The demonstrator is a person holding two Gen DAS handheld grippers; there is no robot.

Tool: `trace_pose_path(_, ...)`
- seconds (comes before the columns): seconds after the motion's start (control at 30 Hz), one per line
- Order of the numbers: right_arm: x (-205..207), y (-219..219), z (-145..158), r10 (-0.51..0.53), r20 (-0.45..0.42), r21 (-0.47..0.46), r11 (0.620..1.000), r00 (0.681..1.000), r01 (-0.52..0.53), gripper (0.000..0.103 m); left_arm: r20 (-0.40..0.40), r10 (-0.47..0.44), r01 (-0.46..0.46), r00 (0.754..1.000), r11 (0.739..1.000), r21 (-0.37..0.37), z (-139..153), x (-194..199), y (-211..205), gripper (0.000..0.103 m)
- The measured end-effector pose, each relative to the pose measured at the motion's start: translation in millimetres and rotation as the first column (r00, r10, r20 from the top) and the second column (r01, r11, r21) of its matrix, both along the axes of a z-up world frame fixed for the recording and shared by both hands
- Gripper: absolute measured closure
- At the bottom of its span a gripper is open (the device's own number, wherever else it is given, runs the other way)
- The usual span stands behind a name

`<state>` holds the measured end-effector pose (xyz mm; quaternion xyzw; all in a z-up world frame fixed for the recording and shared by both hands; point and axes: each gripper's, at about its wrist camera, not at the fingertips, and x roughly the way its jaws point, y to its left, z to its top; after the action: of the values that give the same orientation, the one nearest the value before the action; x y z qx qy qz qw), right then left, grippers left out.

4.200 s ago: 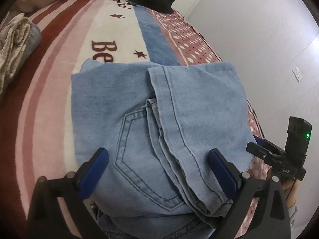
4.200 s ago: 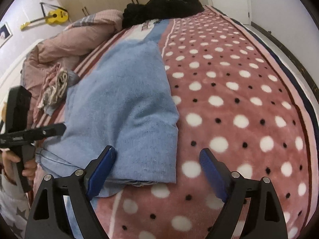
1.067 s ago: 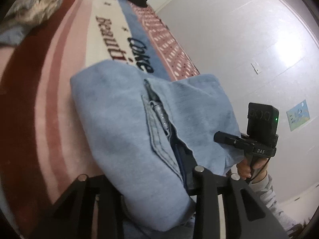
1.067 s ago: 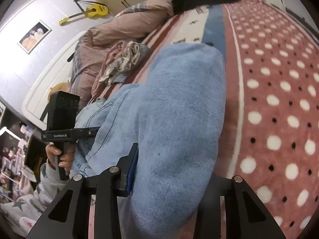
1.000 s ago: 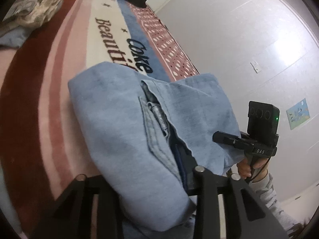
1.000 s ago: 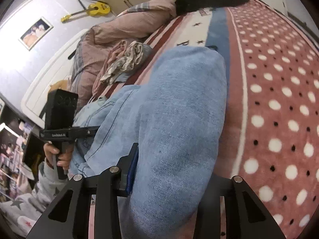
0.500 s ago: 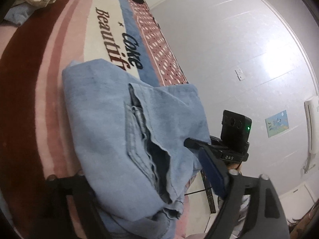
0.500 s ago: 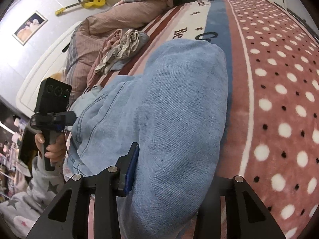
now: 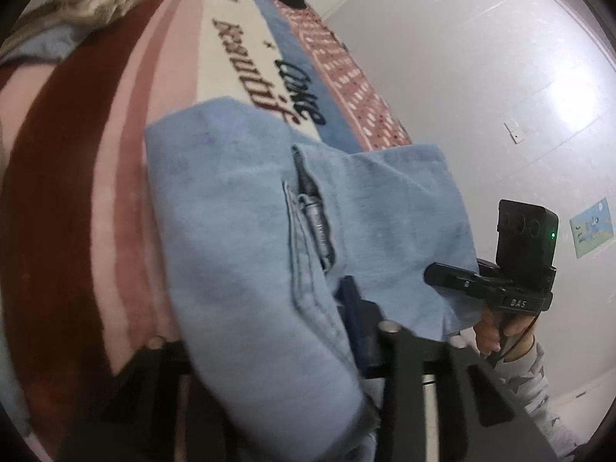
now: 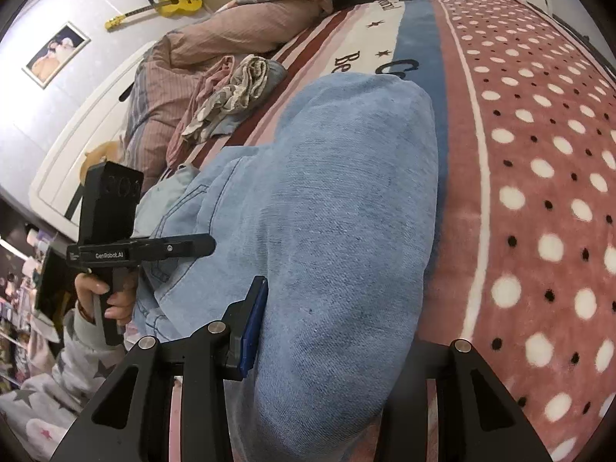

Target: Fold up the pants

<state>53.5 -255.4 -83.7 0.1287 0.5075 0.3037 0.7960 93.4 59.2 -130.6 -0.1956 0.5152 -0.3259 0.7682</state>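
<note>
Left gripper closing on jeans, apparently re-clamping; right gripper pinches bundle edge, lifting for fold over blanket.

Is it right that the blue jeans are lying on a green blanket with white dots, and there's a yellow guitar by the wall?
Not quite. The blanket under the blue jeans is pink-red with white dots, not green; the right wrist view shows it. The yellow guitar by the wall is right.

A bed with a dotted, striped blanket stands by a white wall. A yellow guitar and a picture hang opposite.
</note>
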Motion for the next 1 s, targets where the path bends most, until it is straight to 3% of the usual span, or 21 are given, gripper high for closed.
trace_pose_path(0.13, -4, 13, 21, -0.001, 0.057, -0.040, 0.999, 0.998, 0.003, 0.075, 0.062, 0.014, -0.015, 0.998, 1.000, 0.015, 24, -7, 9, 0.081)
trace_pose_path(0.23, -3, 30, 47, 0.007, 0.101, -0.045, 0.999, 0.995, -0.002, 0.075, 0.099, 0.047, -0.045, 0.994, 0.999, -0.020, 48, -11, 36, 0.081)
trace_pose_path(0.33, 0, 58, 74, 0.039, 0.139, -0.037, 0.999, 0.990, -0.034, 0.075, 0.157, 0.080, -0.080, 0.984, 0.997, -0.005, 78, -19, 70, 0.081)
trace_pose_path(0.5, 9, 136, 113, 0.117, 0.203, -0.023, 0.993, 0.972, -0.114, 0.075, 0.231, 0.145, -0.158, 0.962, 0.987, 0.036, 122, -30, 150, 0.081)
trace_pose_path(0.63, 19, 206, 126, 0.169, 0.224, 0.002, 0.985, 0.960, -0.174, 0.075, 0.249, 0.205, -0.233, 0.947, 0.968, 0.089, 142, -36, 218, 0.081)
trace_pose_path(0.8, 30, 291, 118, 0.222, 0.204, 0.052, 0.970, 0.953, -0.237, 0.075, 0.259, 0.291, -0.331, 0.921, 0.935, 0.128, 141, -45, 292, 0.081)
trace_pose_path(1.0, 38, 356, 76, 0.264, 0.122, 0.046, 0.961, 0.957, -0.271, 0.075, 0.198, 0.365, -0.394, 0.910, 0.910, 0.131, 89, -42, 347, 0.081)
